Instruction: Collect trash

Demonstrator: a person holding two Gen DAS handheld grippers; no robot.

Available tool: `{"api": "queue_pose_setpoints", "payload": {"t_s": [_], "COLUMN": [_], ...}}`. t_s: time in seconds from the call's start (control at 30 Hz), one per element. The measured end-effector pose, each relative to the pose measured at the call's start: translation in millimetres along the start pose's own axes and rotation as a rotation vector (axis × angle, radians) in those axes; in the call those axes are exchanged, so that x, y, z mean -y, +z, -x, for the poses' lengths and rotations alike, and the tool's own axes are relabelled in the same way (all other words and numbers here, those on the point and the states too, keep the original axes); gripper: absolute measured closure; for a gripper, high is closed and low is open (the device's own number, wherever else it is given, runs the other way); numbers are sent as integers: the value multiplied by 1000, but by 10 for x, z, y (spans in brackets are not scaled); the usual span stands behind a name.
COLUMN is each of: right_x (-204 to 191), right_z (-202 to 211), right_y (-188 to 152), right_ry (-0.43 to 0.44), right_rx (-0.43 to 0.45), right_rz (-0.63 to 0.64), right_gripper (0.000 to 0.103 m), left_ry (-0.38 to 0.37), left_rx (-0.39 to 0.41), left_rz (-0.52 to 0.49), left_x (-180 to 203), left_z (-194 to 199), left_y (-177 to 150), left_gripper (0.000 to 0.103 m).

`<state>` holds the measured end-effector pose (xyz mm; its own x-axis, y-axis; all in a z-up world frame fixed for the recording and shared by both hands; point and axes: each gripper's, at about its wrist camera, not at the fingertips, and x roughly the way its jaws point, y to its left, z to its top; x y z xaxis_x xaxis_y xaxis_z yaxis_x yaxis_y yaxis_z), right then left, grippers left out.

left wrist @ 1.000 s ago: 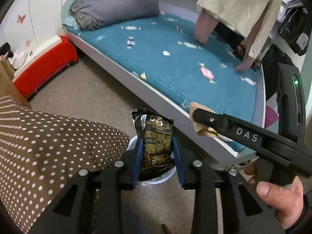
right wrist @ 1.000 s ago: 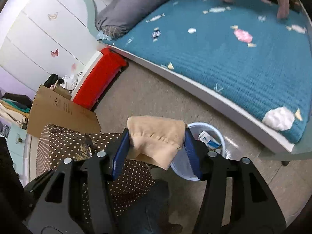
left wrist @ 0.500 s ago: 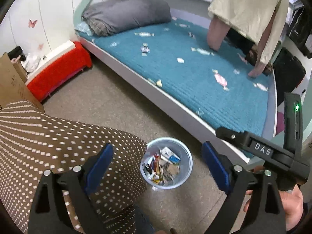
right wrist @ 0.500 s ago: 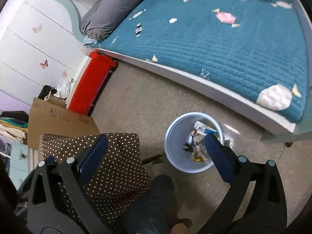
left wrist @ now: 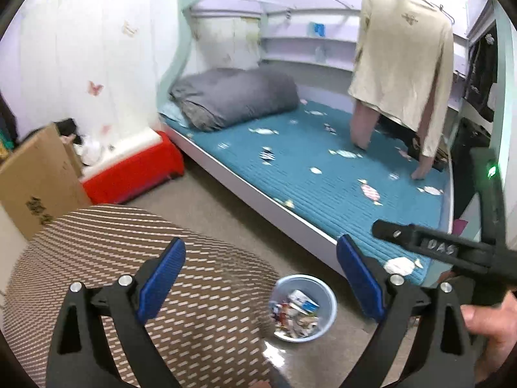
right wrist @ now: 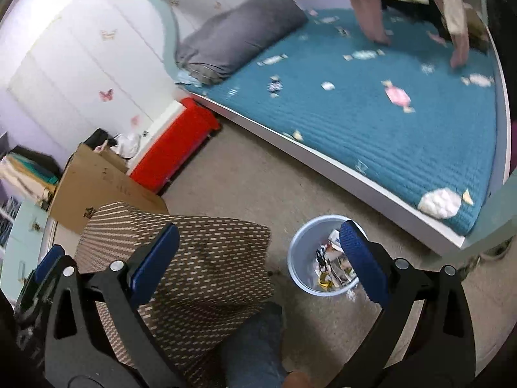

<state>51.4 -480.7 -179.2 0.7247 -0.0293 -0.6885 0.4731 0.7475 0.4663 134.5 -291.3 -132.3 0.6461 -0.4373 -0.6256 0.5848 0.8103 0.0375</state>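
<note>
Risk at this stage lies in the next pickup, not in the drop. Left gripper [left wrist: 258,274] stands wide open and empty, its jaws having just opened, above the dotted stool [left wrist: 129,278]. Bin [left wrist: 326,294] sits on the floor beside the stool, just off the bed edge [left wrist: 290,223], with wrappers and packets inside. Right gripper [right wrist: 258,258] is likewise wide open with nothing between its jaws, which have also just opened. Judged hazards: a low sweep of either tool could clip the bin rim and tip it; the printed sweets on the blue bedcover [right wrist: 404,135] could be mistaken for rubbish, so the pale lump [right wrist: 439,203] at the corner needs checking first.
</note>
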Motion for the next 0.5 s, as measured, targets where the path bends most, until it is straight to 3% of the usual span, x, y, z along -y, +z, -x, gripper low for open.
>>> {"api": "queue_pose_setpoints", "payload": {"t_s": [0.17, 0.5], "right_x": [-548, -1692], "right_z": [419, 1255], "right_y": [-10, -224], "right_ry": [31, 97], "right_rx": [67, 226], "right_rz": [111, 358], "right_gripper": [6, 6], "left_ry": [89, 303], "left_rx": [62, 202], "left_rz": [29, 208], "left_x": [-260, -935], "left_z": [572, 1694], "left_y": [19, -73], "left_gripper": [10, 6]}}
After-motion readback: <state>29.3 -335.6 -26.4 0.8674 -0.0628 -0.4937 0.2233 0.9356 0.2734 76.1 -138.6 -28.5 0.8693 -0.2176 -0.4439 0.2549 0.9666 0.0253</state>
